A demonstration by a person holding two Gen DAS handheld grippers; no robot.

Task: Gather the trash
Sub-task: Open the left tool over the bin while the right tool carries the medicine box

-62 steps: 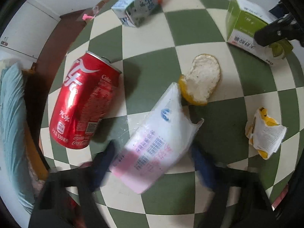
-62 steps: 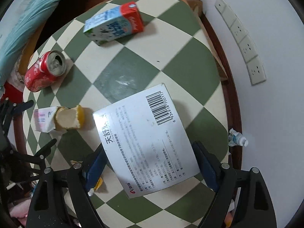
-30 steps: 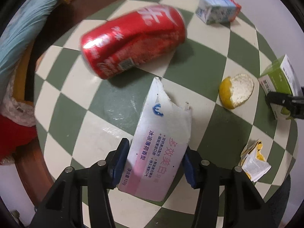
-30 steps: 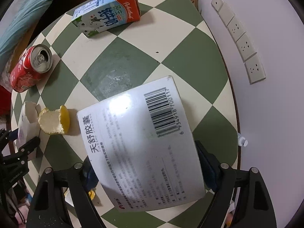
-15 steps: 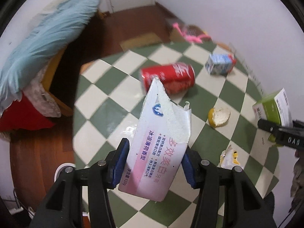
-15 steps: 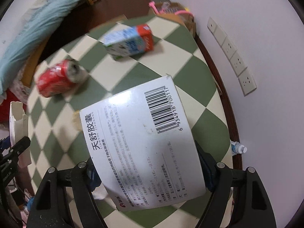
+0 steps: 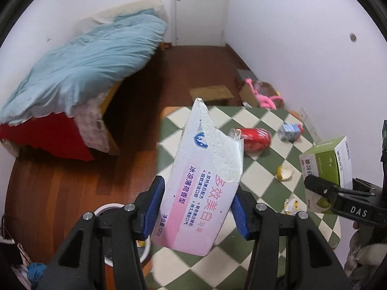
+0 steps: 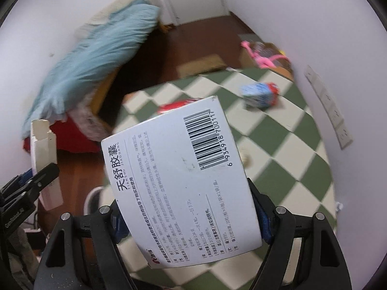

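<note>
My left gripper (image 7: 196, 207) is shut on a torn white and pink toothpaste box (image 7: 200, 188), held high above the checkered table (image 7: 261, 169). The right gripper (image 8: 191, 220) is shut on a white medicine box (image 8: 179, 183) with a barcode, its green side (image 7: 324, 162) showing in the left wrist view. On the table lie a red cola can (image 7: 254, 136), a blue and red milk carton (image 7: 289, 130), a piece of citrus peel (image 7: 285, 172) and a crumpled yellow and white wrapper (image 7: 293, 204). The toothpaste box (image 8: 44, 159) also shows at the left of the right wrist view.
A white bin (image 7: 116, 220) stands on the wooden floor (image 7: 60, 183) below my left gripper. A bed with a light blue duvet (image 7: 84, 65) and a red sheet is at the left. A cardboard box with pink items (image 7: 261, 94) sits by the wall. Wall sockets (image 8: 331, 111) line the right wall.
Both grippers have risen well above the table with their boxes. The views now take in the bed, the floor and the walls, and the table items look smaller.
</note>
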